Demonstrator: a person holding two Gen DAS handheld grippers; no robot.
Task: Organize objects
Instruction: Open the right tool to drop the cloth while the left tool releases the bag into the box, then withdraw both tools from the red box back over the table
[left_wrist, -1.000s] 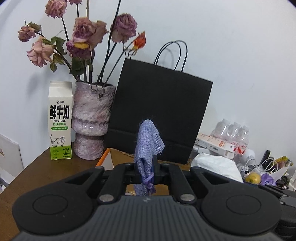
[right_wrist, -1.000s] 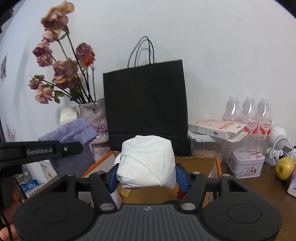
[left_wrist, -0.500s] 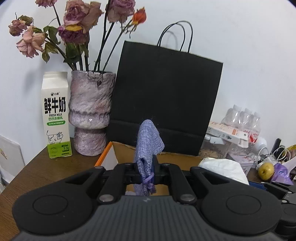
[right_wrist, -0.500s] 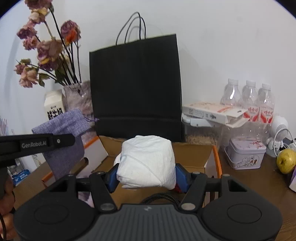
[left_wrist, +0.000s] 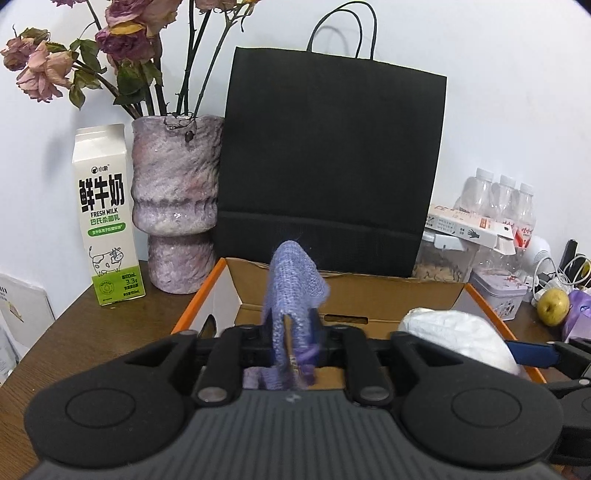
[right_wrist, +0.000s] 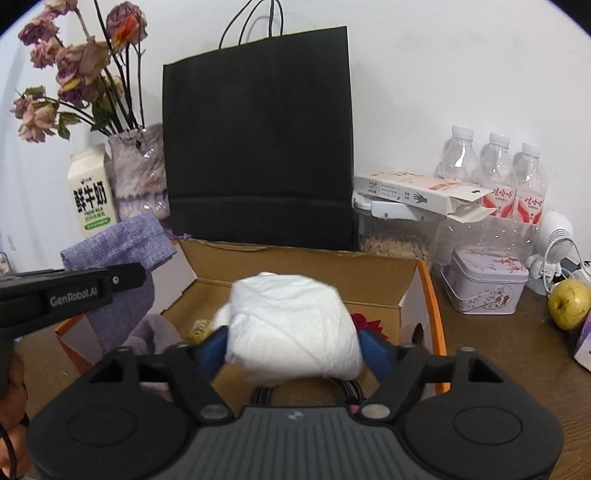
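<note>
The left tongs (left_wrist: 291, 332) are clamped on a purple pouch (left_wrist: 293, 288), which stands up between the fingers with its drawstring end hanging below them. Seen from the right wrist, the same pouch (right_wrist: 122, 254) droops over the side of the left tongs (right_wrist: 122, 277), above the left wall of a cardboard box (right_wrist: 295, 266).

The right tongs (right_wrist: 291, 347) are clamped on a white bundle (right_wrist: 291, 325), pressed between the two blue fingertips (right_wrist: 212, 349). The bundle hangs over the open box, whose orange-edged flap (right_wrist: 430, 299) lies just right of the tongs. Inside the box, below the bundle, a small yellow piece (right_wrist: 199, 328) shows to the left and something red (right_wrist: 365, 325) to the right. From the left wrist the bundle (left_wrist: 458, 339) shows to the right of the left tongs, over the box (left_wrist: 369, 291).

Straight ahead of both tongs, behind the box, a black paper bag (right_wrist: 258, 140) stands upright. Left of it are a vase (left_wrist: 175, 199) of dried roses (left_wrist: 125, 40) and a milk carton (left_wrist: 105, 214), all on the wooden counter (left_wrist: 74, 325). Right of the tongs sit a tin (right_wrist: 484, 280), three water bottles (right_wrist: 495, 173), a flat carton (right_wrist: 417, 192) and a yellow-green fruit (right_wrist: 569, 302)
</note>
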